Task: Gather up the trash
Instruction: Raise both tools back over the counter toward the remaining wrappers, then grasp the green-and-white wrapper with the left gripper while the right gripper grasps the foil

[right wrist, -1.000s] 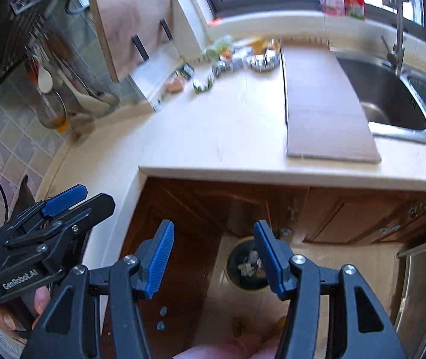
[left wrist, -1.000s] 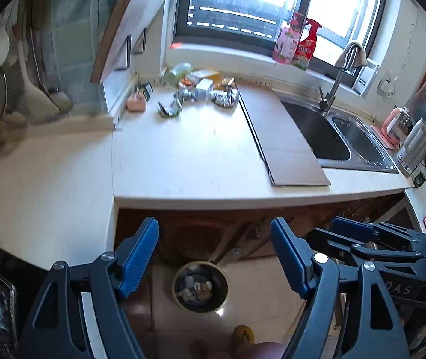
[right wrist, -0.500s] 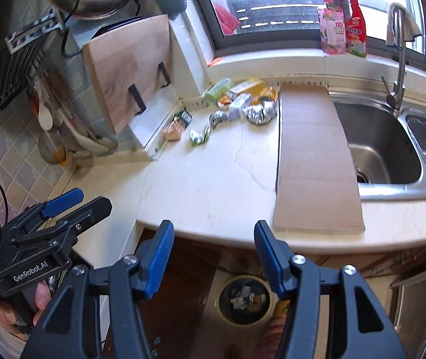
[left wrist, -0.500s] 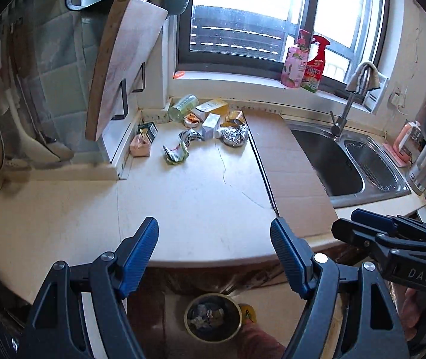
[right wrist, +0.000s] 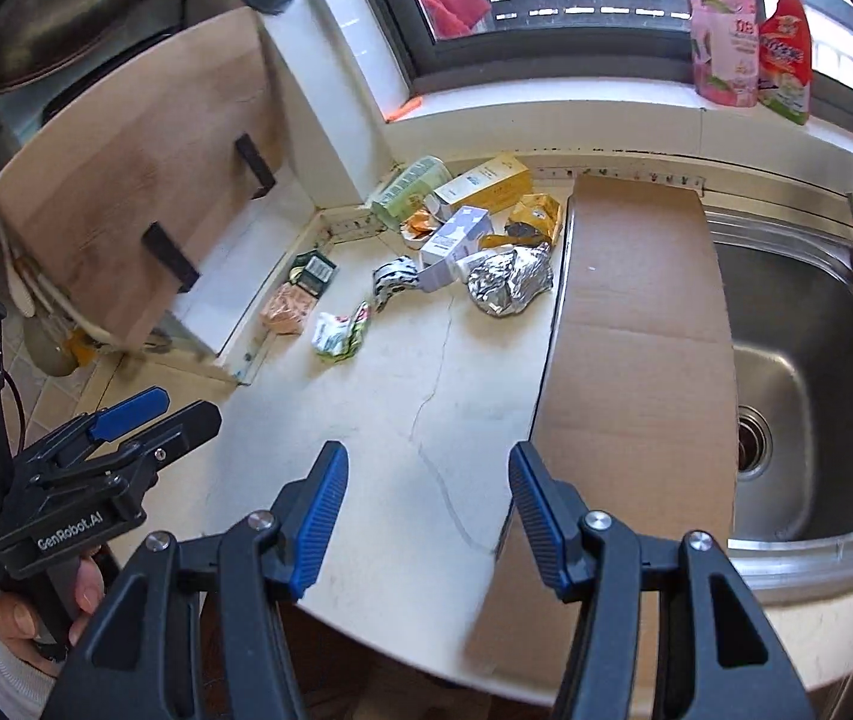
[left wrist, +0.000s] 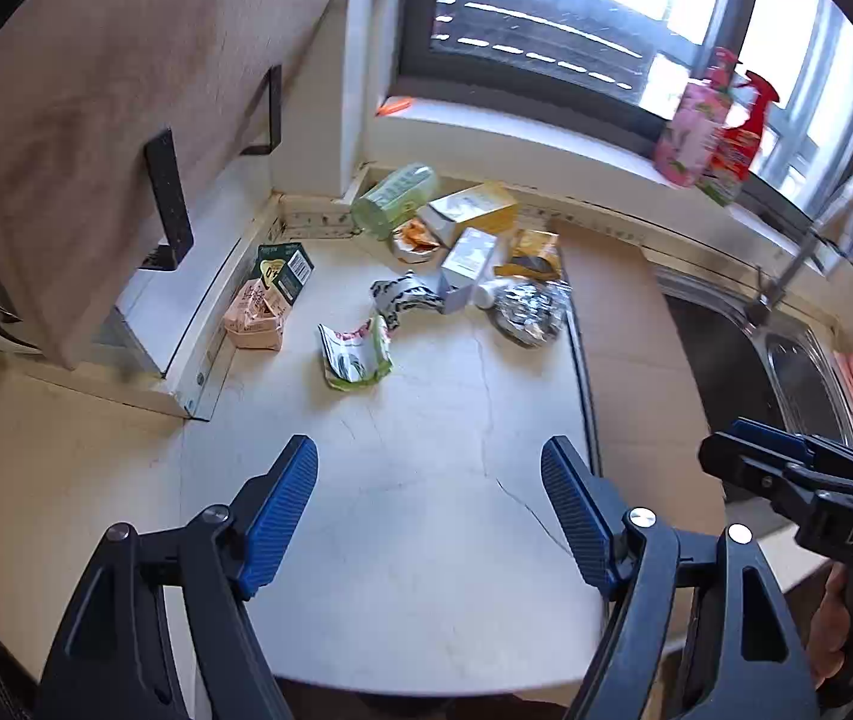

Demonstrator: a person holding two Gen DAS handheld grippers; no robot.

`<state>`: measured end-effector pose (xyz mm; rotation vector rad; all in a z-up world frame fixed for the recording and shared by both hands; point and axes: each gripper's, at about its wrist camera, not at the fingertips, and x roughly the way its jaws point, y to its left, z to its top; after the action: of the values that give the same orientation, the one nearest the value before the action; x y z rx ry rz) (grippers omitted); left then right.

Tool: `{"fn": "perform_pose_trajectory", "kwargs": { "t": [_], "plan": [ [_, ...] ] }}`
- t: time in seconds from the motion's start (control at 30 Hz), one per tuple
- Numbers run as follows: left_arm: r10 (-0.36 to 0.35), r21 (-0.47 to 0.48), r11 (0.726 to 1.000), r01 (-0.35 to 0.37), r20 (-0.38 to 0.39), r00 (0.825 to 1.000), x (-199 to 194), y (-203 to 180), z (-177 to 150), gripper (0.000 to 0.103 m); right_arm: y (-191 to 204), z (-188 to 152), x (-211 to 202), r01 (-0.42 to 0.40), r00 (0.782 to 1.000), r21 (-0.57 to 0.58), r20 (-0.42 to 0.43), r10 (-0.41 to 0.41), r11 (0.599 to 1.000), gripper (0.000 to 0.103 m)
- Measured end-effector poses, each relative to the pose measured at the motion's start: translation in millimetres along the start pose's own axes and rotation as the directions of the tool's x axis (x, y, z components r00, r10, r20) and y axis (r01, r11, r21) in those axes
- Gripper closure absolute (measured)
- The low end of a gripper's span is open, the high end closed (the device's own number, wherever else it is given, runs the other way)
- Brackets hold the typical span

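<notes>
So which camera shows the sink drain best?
The right wrist view: the sink basin lies open there, with the drain clearly visible. In the left wrist view the basin is dark, and no drain can be made out.

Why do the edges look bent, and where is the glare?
Both views: fisheye lens bows the cardboard sheet and blackens corners. Left wrist view: window blows out white, spray bottle smears. Right wrist view: crumpled foil glints.

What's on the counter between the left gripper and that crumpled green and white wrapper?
Nothing: in the left wrist view, only bare cracked countertop lies between the left gripper and the crumpled green-and-white wrapper.
</notes>
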<state>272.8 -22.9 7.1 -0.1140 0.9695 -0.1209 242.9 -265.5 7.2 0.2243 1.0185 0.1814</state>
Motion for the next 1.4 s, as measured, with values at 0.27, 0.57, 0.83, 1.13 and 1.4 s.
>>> {"fn": "perform_pose_trajectory", "kwargs": {
  "t": [0.27, 0.57, 0.83, 1.13, 1.4],
  "plan": [
    [0.01, -0.114, 0.993, -0.02, -0.088, 0.996, 82, 25, 26, 0.028, -42, 57, 76, -0.074, 0.994, 0.052, -0.082, 0.078, 0.996, 0.04],
    [0.071, -0.145, 0.985, -0.094, -0.154, 0.986, 140, 39, 42, 0.028, -71, 94, 145, -0.042, 0.987, 0.152, -0.145, 0.064, 0.987, 0.04],
    [0.072, -0.17, 0.98, -0.106, -0.194, 0.978, 169, 49, 51, 0.028, -89, 110, 183, -0.009, 0.983, 0.209, -0.179, 0.048, 0.978, 0.04],
    [0.083, -0.186, 0.974, -0.128, -0.229, 0.97, 195, 56, 56, 0.028, -91, 115, 205, 0.011, 0.978, 0.194, -0.206, 0.029, 0.981, 0.04],
    [0.149, -0.136, 0.973, -0.186, -0.246, 0.958, 206, 47, 59, 0.028, -88, 115, 207, 0.005, 0.98, 0.174, -0.196, 0.029, 0.985, 0.047]
  ]
}}
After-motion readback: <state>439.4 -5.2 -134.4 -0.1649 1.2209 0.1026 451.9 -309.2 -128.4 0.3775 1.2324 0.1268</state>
